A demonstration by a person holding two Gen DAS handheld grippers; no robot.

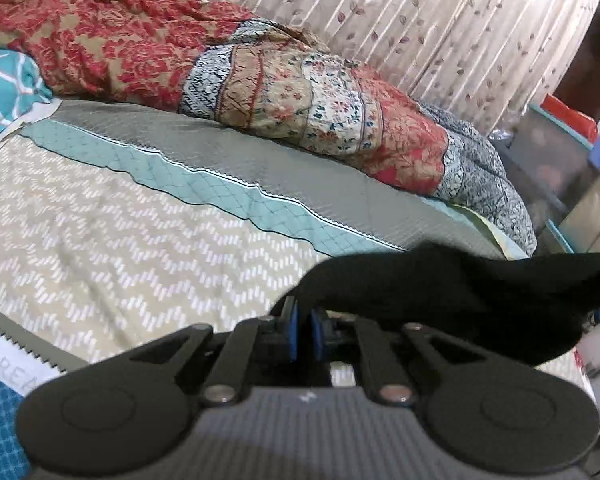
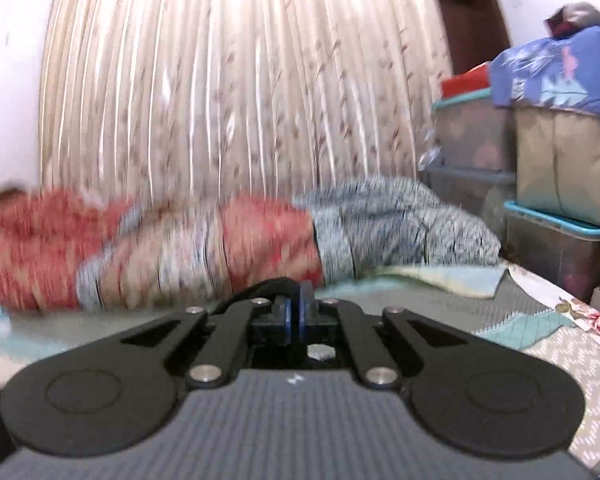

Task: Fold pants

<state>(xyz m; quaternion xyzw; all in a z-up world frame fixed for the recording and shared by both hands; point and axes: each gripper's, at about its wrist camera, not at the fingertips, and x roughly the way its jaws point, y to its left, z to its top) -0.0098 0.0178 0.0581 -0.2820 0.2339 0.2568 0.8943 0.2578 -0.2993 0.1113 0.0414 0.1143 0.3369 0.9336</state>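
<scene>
**Ana:** Closest to the left wrist camera is the left gripper (image 1: 303, 334) itself, its blue-padded fingers (image 1: 293, 330) drawn in nearly together. What are they on?

**Ben:** Black cloth, the pants (image 1: 440, 292). The fingers pinch an edge of it, and the fabric stretches from the fingertips out to the right, lifted clear of the bed (image 1: 120, 220), with a fold hanging down at the right.

**Ana:** And past that?

**Ben:** A bedspread with a pale zigzag print, then a teal band and a grey band. Along the far side of the bed lies a heaped red floral quilt (image 1: 228, 68), with a teal patterned pillow (image 1: 4, 84) at the left. A leaf-print curtain (image 1: 420, 20) hangs behind, and storage boxes (image 1: 552, 160) stand at the right.

**Ana:** Now the right wrist view.

**Ben:** It is blurred. Nearest is the right gripper (image 2: 296, 312), fingers (image 2: 287, 314) pressed together. A strip of black cloth (image 2: 256, 290) sits at the fingertips, running off to their left. It looks caught between the pads, so the right side pinches the pants too.

**Ana:** The background?

**Ben:** The same quilt (image 2: 180, 240) across the middle, the curtain (image 2: 240, 80) above it, and stacked clear bins with teal lids (image 2: 552, 236) at the right, with a blue bundle (image 2: 560, 68) on top.
</scene>
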